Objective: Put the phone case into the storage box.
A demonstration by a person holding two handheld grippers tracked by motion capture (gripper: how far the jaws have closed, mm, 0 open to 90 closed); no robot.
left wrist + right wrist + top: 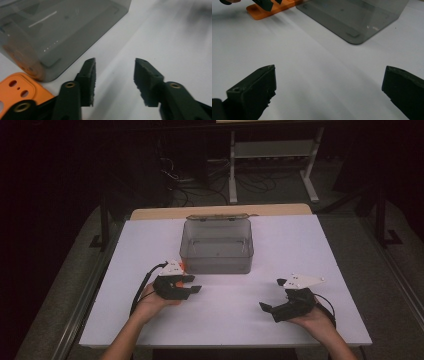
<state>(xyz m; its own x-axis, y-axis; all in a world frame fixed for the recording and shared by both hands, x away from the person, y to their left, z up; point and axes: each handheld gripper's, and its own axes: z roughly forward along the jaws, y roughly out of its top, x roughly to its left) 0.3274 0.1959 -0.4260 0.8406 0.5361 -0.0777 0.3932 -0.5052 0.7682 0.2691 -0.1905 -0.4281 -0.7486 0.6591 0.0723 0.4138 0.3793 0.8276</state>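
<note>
A smoky see-through plastic box (216, 245) stands open-topped at the middle of the white table (225, 320). An orange phone case (15, 90) lies flat by the box's near left corner (181, 265), left of my left gripper's jaws and not between them. My left gripper (195, 285) is low over the table beside that case, its jaws (115, 72) partly apart with only bare table between them. My right gripper (271, 294) rests to the front right of the box, wide open (329, 75) over bare table. The orange case (269, 10) and the left gripper (268, 3) also show far off in the right gripper view.
The box (57, 32) looks empty through its tinted wall (352, 17). A wooden strip (220, 211) runs along the table's far edge. Beyond it are a white metal frame (272, 160) and cables (185, 180) on a dark floor.
</note>
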